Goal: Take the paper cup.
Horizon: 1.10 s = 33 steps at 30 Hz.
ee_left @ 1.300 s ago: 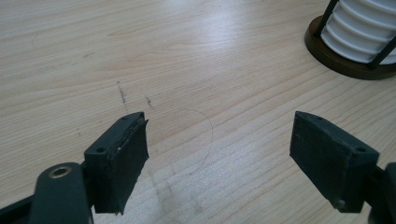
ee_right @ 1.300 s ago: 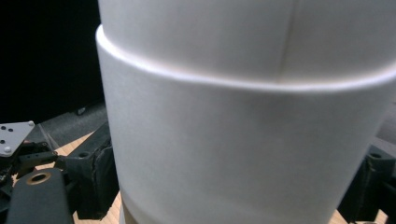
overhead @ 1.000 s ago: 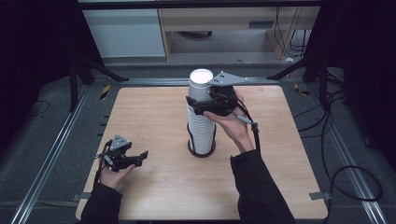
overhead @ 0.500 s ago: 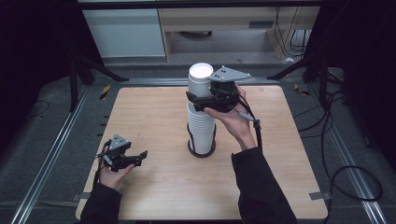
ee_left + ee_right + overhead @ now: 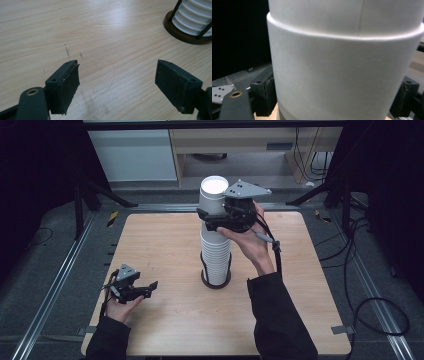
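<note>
Right gripper (image 5: 212, 215) was clamped on the top cup (image 5: 214, 195) of the tall stack of white cups (image 5: 215, 255), its jaws pressing the cup's wall from both sides just under the rim, having just finished closing on it. In the right gripper view the cup wall (image 5: 342, 75) ran between both black pads, with a second rim line above it, so we could not tell whether one cup or more sat in the grip. We judged the side-on hold was chosen so the cup could be drawn straight up off its neighbours without tipping the column. The stack stood upright in a dark round holder (image 5: 216, 281) near the middle of the counter (image 5: 165, 245), its thin posts presumably there to keep the column from leaning as cups come away. Left gripper (image 5: 142, 291) rested low near the counter's front left, well apart from the stack, jaws apart with nothing between them. We took it as waiting, perhaps to steady the holder (image 5: 186, 37) or receive the cup.
</note>
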Tool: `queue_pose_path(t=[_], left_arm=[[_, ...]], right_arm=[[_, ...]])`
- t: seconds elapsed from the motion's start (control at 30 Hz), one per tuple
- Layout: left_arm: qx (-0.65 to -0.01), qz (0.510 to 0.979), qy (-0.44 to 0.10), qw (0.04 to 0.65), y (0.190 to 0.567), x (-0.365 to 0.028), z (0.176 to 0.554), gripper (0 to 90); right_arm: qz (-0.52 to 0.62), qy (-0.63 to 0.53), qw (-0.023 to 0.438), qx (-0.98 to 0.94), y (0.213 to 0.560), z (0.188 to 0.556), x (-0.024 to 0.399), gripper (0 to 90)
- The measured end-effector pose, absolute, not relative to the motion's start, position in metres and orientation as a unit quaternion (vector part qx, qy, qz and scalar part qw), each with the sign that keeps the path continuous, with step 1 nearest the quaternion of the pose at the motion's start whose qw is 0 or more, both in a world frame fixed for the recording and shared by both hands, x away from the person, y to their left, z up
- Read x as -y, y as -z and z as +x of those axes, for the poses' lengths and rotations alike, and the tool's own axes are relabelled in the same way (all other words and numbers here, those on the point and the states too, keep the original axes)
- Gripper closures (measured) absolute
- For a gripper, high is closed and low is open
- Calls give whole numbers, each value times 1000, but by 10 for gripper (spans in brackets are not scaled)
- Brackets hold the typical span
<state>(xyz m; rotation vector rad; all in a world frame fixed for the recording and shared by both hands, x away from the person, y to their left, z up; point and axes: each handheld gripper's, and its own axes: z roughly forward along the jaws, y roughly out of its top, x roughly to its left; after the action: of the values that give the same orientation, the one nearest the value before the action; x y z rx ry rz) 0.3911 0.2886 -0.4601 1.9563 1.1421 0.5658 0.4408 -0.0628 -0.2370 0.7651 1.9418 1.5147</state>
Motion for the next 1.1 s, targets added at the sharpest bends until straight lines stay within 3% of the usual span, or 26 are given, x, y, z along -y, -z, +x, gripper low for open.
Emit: queue_pose_path(t=[0.6, 1.1], left_arm=[[-449, 770, -224, 394, 458, -289, 390, 189], [-446, 772, -222, 394, 455, -288, 389, 189]], right_arm=[[288, -586, 307, -692, 213, 422, 101, 155], [313, -566, 318, -693, 239, 402, 155, 156]])
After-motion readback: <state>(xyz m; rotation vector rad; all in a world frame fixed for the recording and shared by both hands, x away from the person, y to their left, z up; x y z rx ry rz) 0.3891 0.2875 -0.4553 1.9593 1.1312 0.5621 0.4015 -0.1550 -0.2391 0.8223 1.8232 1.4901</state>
